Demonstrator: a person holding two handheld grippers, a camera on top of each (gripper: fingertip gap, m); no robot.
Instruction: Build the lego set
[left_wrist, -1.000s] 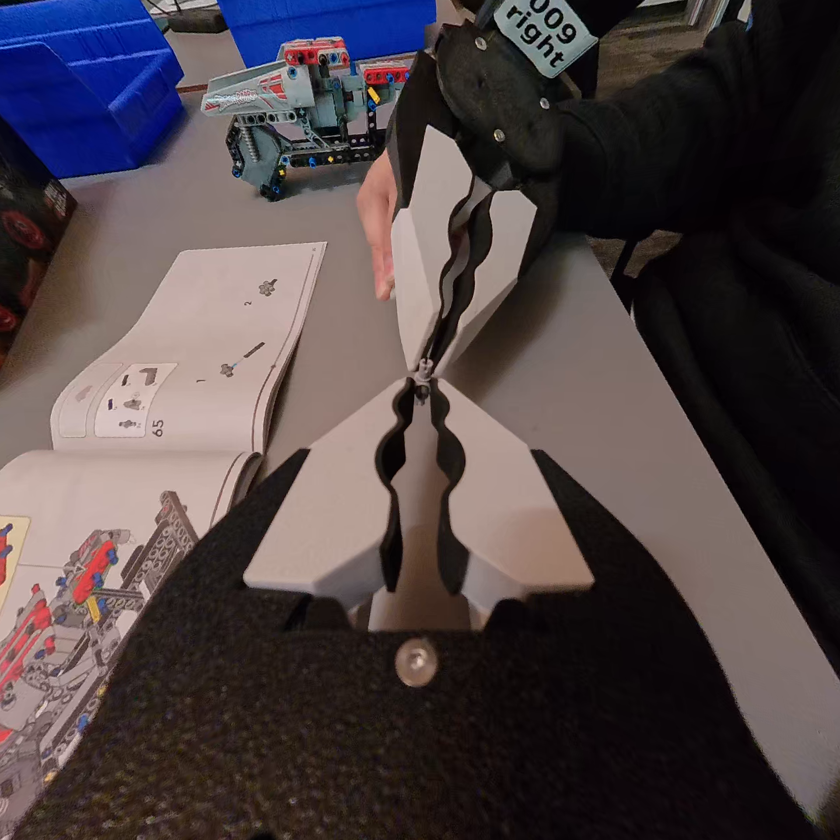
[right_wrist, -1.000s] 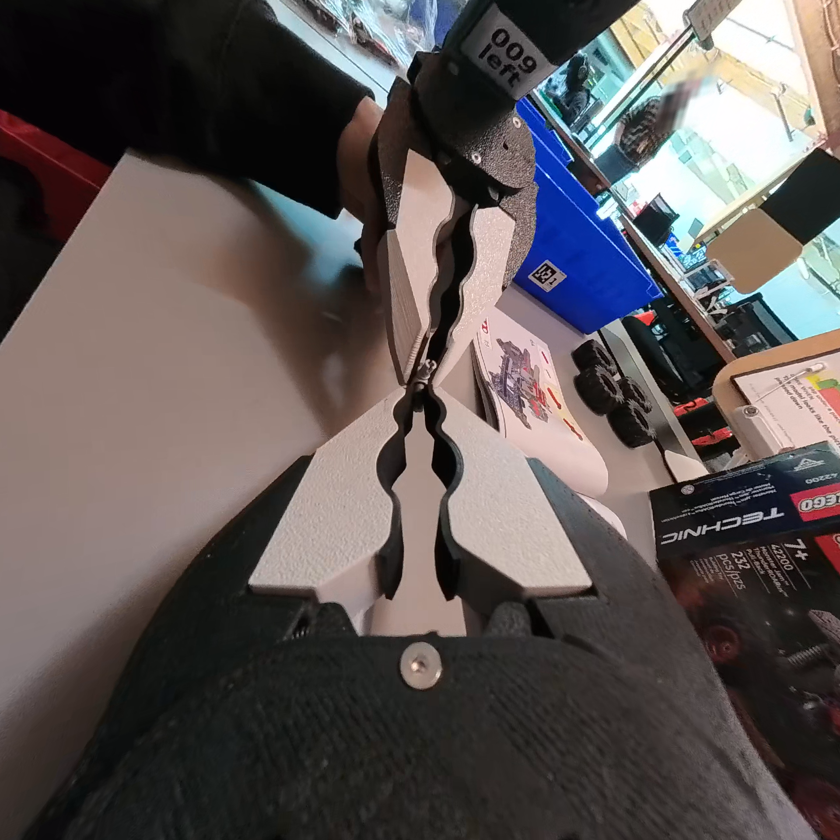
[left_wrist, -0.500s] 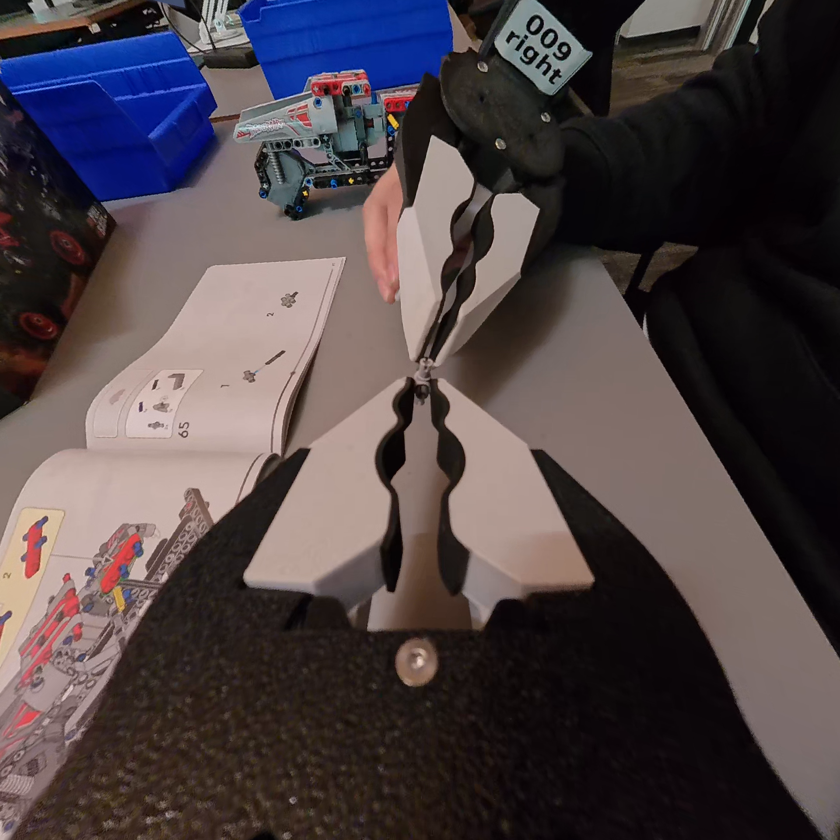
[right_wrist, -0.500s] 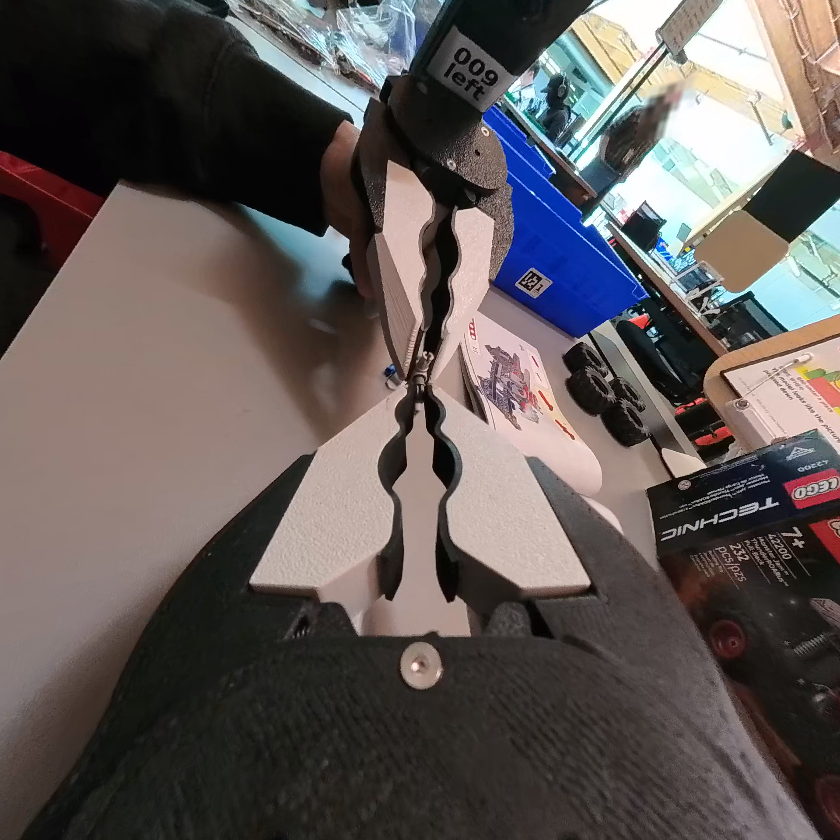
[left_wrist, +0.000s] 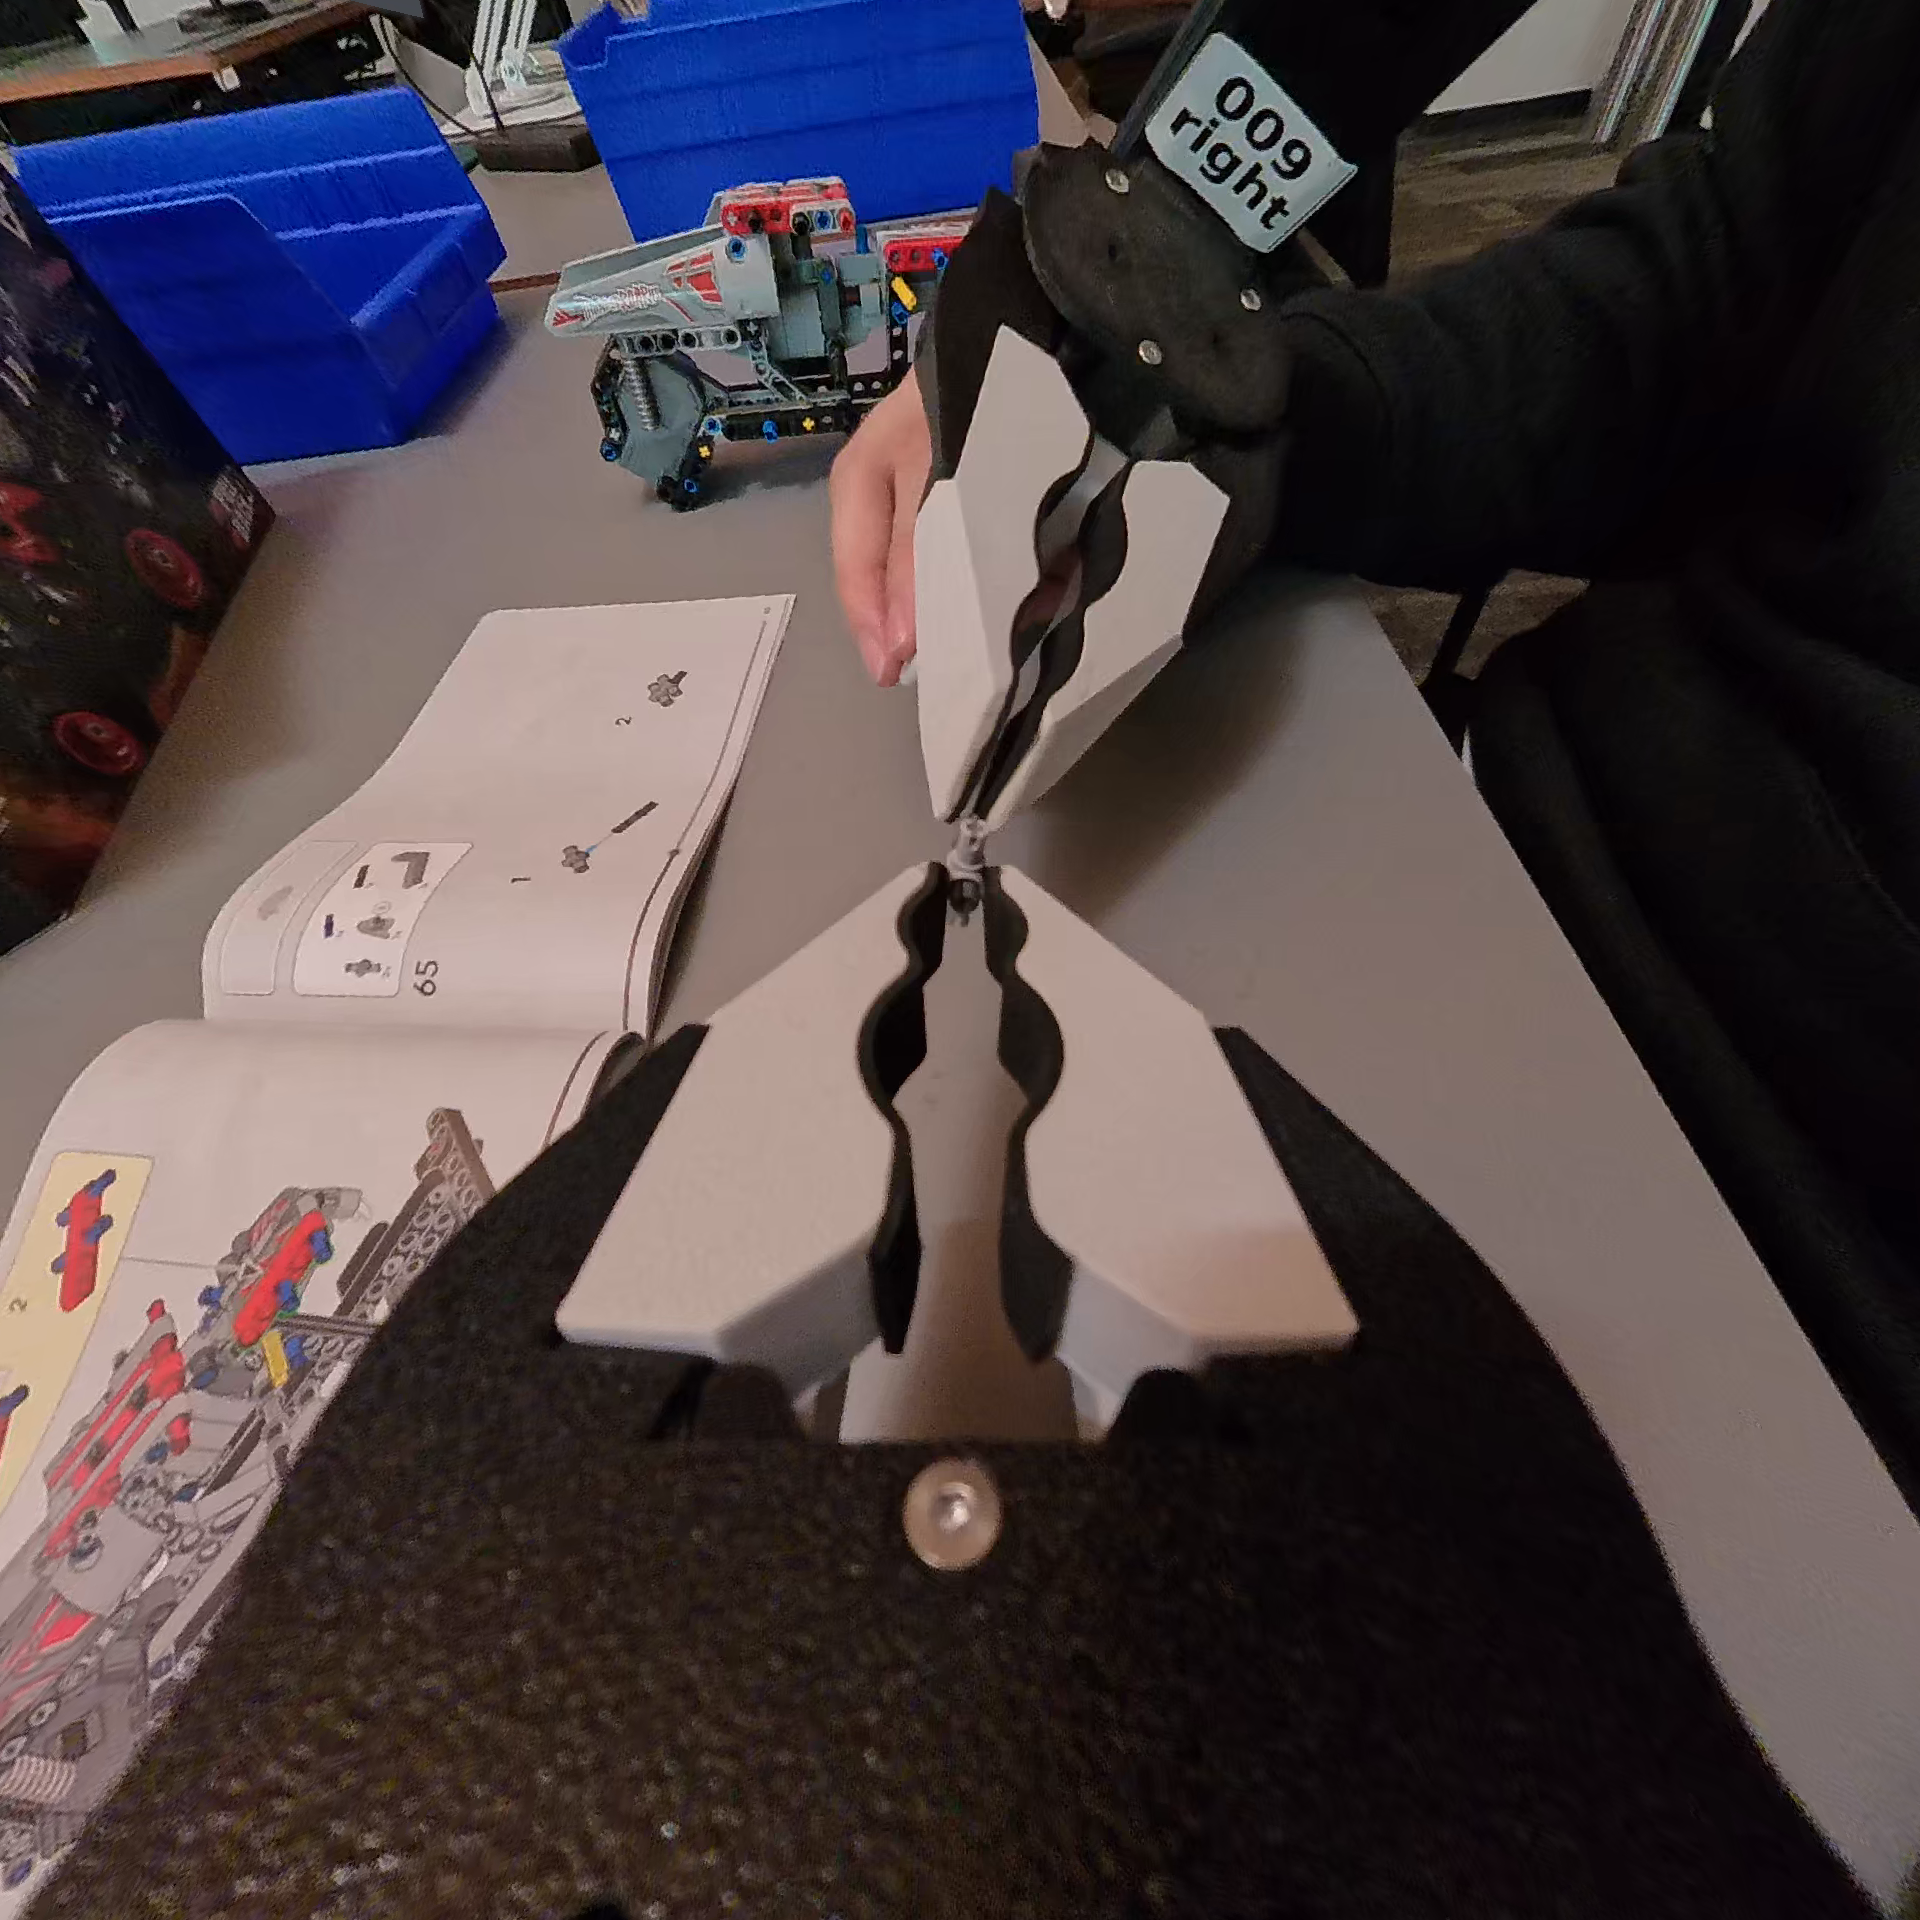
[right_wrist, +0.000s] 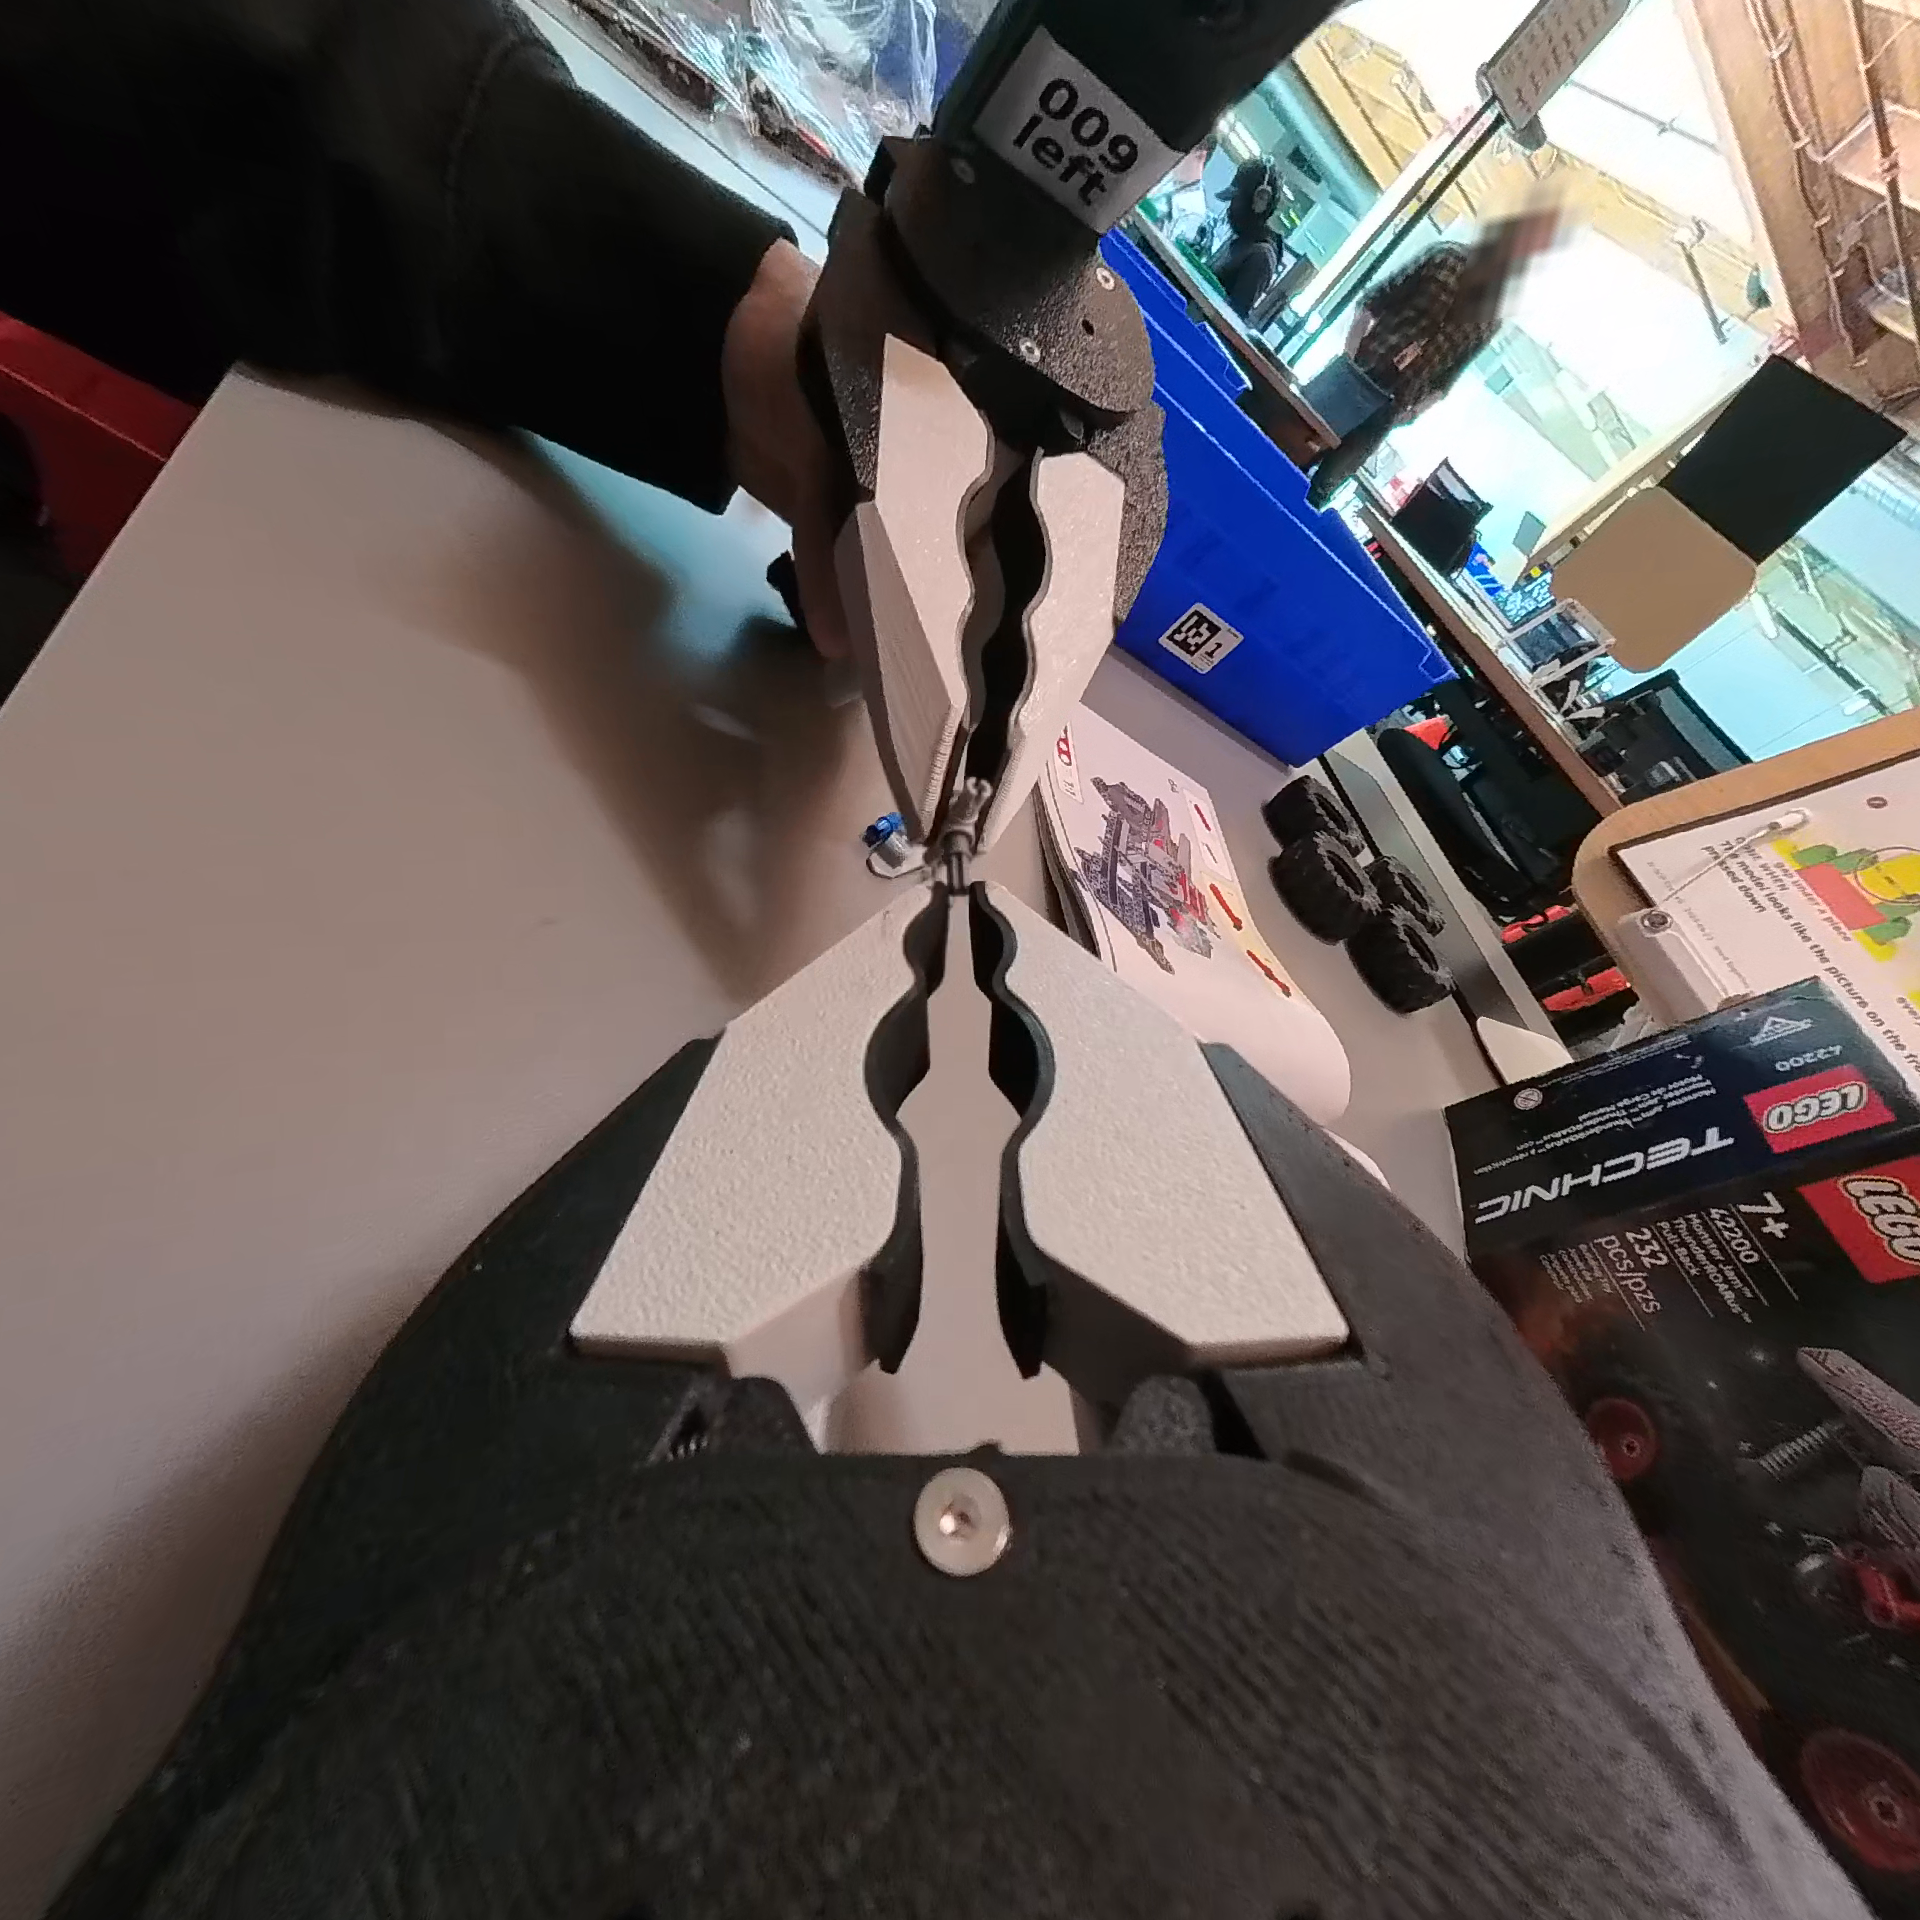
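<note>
My left gripper (left_wrist: 961, 883) and my right gripper (left_wrist: 975, 816) meet tip to tip above the grey table (left_wrist: 1299, 935). Both are shut on a small grey and black lego piece (left_wrist: 968, 854) pinched between them. In the right wrist view the right gripper (right_wrist: 956, 896) is at the bottom and the left gripper (right_wrist: 961, 800) comes down from above, with the same piece (right_wrist: 961, 831) between the tips. I cannot tell whether it is one part or two joined parts. The partly built grey and red model (left_wrist: 748, 312) stands at the far side of the table.
An open instruction booklet (left_wrist: 540, 790) lies to the left. Blue bins (left_wrist: 270, 270) stand behind, and the set's dark box (right_wrist: 1714, 1195) is beside the booklet. Black wheels (right_wrist: 1351, 904) and a small blue piece (right_wrist: 883, 836) lie on the table. The table edge (left_wrist: 1558, 935) runs along the right.
Both grippers stay shut tip to tip on the small piece. The joined pair has shifted a little over the table, bringing the small blue piece into the right wrist view.
</note>
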